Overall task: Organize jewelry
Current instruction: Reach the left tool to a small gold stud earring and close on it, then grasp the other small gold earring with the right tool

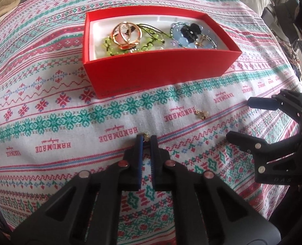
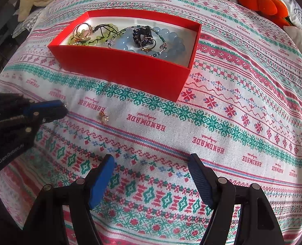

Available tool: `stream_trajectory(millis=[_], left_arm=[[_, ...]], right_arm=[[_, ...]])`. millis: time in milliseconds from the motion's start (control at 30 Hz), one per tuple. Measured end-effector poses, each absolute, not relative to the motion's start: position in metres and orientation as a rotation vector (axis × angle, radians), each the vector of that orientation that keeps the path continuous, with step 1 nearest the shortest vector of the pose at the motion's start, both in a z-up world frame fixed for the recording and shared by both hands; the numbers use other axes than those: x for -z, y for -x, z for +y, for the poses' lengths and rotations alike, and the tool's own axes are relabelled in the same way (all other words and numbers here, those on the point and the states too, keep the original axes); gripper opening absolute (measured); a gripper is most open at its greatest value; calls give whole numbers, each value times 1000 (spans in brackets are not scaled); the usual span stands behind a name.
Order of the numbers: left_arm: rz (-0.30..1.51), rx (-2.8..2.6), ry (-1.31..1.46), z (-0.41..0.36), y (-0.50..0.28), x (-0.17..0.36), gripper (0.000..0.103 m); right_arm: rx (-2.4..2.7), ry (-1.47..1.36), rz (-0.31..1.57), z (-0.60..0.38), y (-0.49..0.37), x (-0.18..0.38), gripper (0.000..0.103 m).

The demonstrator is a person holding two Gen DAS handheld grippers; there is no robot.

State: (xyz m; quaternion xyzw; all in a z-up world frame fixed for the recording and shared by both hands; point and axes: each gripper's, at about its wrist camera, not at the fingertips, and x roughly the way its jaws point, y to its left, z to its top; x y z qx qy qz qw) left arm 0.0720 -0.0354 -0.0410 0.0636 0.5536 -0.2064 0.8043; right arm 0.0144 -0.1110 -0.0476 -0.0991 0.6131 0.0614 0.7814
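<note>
Left gripper (image 1: 146, 138) lowered onto the patterned cloth (image 1: 69, 106) in front of the red box (image 1: 151, 69), jaws drawn almost together, pinching a tiny gold earring (image 1: 146, 136) right at their tips. Only a glint of it peeking out above the blue pads (image 1: 139, 157); seen from the right wrist camera as a speck at the tip of the same gripper (image 2: 64, 108).

Second small gold earring (image 1: 201, 114) lying loose on the cloth, in front of the red box near its right end, held by nothing. In the right wrist view, that earring (image 2: 103, 118) just beside the left gripper's tips and well ahead of the right gripper (image 2: 151, 163).

Right gripper hovering over the cloth, jaws spread wide, nothing between them, only the woven pattern showing in the gap.

Inside the red box (image 2: 120, 65): gold cage-like ring (image 1: 124, 34) at the left end on green beads (image 1: 148, 42), pale blue bead bracelet (image 2: 171, 38) at the right end with a dark piece (image 2: 143, 35) on top.
</note>
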Motion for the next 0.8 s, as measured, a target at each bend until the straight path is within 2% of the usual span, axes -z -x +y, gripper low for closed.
stream_trajectory(millis=[500, 700, 800], left_arm=[[1201, 375, -49, -1, -76, 25, 5], [1192, 371, -1, 11, -76, 18, 5], [1191, 373, 18, 15, -75, 17, 5]], right_arm=[[-208, 218, 1304, -89, -14, 46, 75], [-265, 215, 1275, -60, -14, 45, 63], [-290, 177, 1280, -51, -23, 44, 52]])
